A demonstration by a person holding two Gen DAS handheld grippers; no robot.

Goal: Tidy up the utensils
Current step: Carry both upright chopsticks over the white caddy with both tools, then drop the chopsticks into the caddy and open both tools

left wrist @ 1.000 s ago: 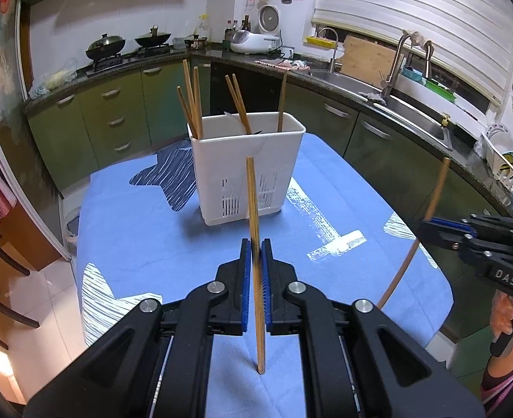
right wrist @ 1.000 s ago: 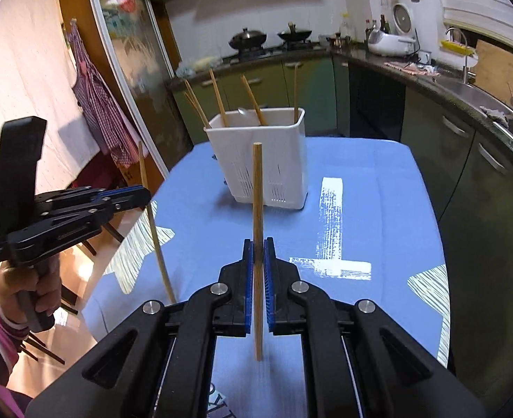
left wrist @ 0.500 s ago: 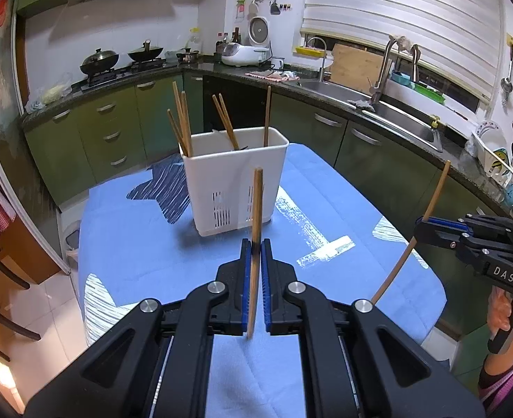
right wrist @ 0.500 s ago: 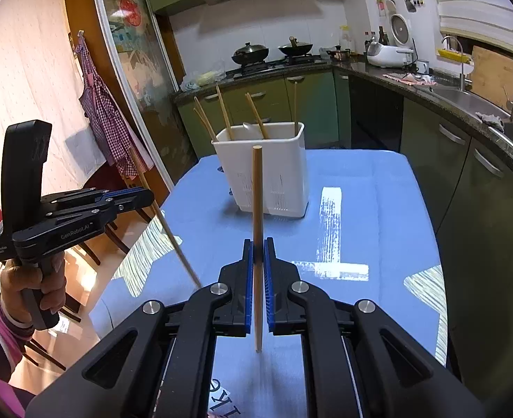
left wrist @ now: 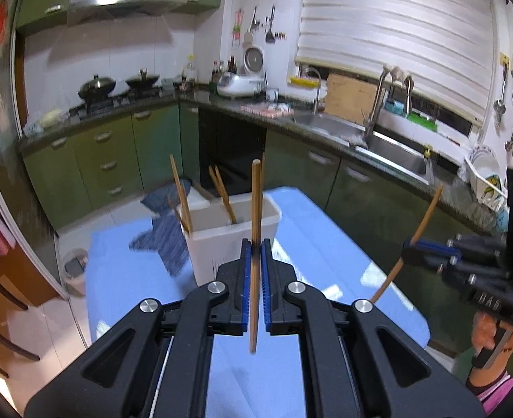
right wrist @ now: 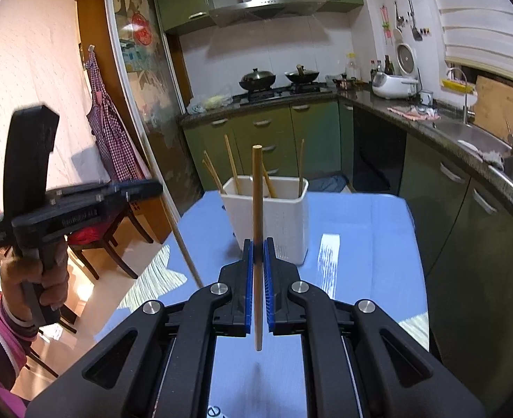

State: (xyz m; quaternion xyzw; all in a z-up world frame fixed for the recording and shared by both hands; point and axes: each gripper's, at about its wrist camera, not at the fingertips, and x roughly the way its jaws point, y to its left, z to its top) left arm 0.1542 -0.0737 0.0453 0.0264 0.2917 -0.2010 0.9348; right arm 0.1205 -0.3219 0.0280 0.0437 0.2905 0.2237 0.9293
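Note:
A white utensil holder (left wrist: 232, 244) (right wrist: 284, 219) stands on the blue table with several wooden chopsticks (left wrist: 221, 193) (right wrist: 231, 163) leaning in it. My left gripper (left wrist: 255, 249) is shut on a wooden chopstick (left wrist: 255, 209), held upright above the table, short of the holder. My right gripper (right wrist: 257, 247) is shut on another wooden chopstick (right wrist: 256, 195), also upright, short of the holder. Each gripper shows in the other's view, the right one (left wrist: 410, 249) at the right, the left one (right wrist: 152, 188) at the left.
The blue table (left wrist: 131, 278) (right wrist: 361, 244) has white patches and a dark patterned patch (left wrist: 166, 240). Green cabinets, a stove with pans (right wrist: 277, 78) and a sink (left wrist: 389, 146) line the walls. A wooden chair (right wrist: 92, 244) stands left of the table.
Both grippers have risen with their chopsticks and tilted up, so the holder sits lower in each view. The left gripper has come nearer the holder.

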